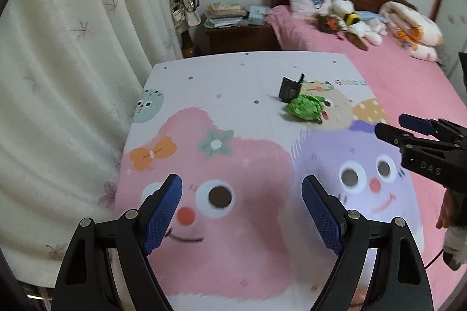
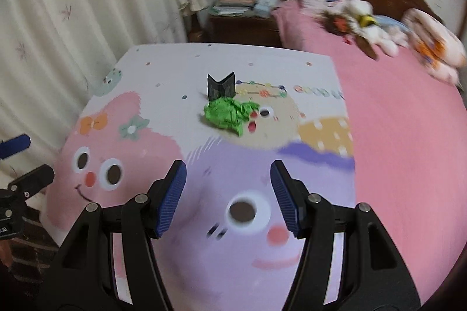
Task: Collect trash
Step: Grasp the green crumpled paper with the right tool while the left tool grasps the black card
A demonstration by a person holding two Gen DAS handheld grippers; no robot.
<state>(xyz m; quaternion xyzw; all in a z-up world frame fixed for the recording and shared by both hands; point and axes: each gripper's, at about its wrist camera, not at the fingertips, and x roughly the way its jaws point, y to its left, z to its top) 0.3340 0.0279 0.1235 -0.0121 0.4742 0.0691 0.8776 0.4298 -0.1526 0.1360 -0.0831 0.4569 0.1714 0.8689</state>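
Observation:
A crumpled green wrapper [image 1: 306,107] [image 2: 230,114] lies on the cartoon-printed cloth [image 1: 233,165] [image 2: 204,153] toward its far side. Right behind it stands a small black folded card or box [image 1: 289,89] [image 2: 221,87]. My left gripper [image 1: 241,188] is open over the pink cartoon face, well short of the trash, with nothing between its fingers. My right gripper [image 2: 228,173] is open over the purple face, the wrapper ahead and a little left of centre. The right gripper [image 1: 391,127] also enters the left wrist view from the right, and the left gripper [image 2: 20,159] shows at the right view's left edge.
A cream curtain [image 1: 73,77] hangs along the left. A pink bed [image 1: 394,83] with pillow, plush toys [image 1: 350,19] and a rolled quilt runs right and behind. A dark nightstand [image 1: 236,36] piled with papers stands past the cloth's far edge. A hand [image 1: 449,211] holds the right gripper.

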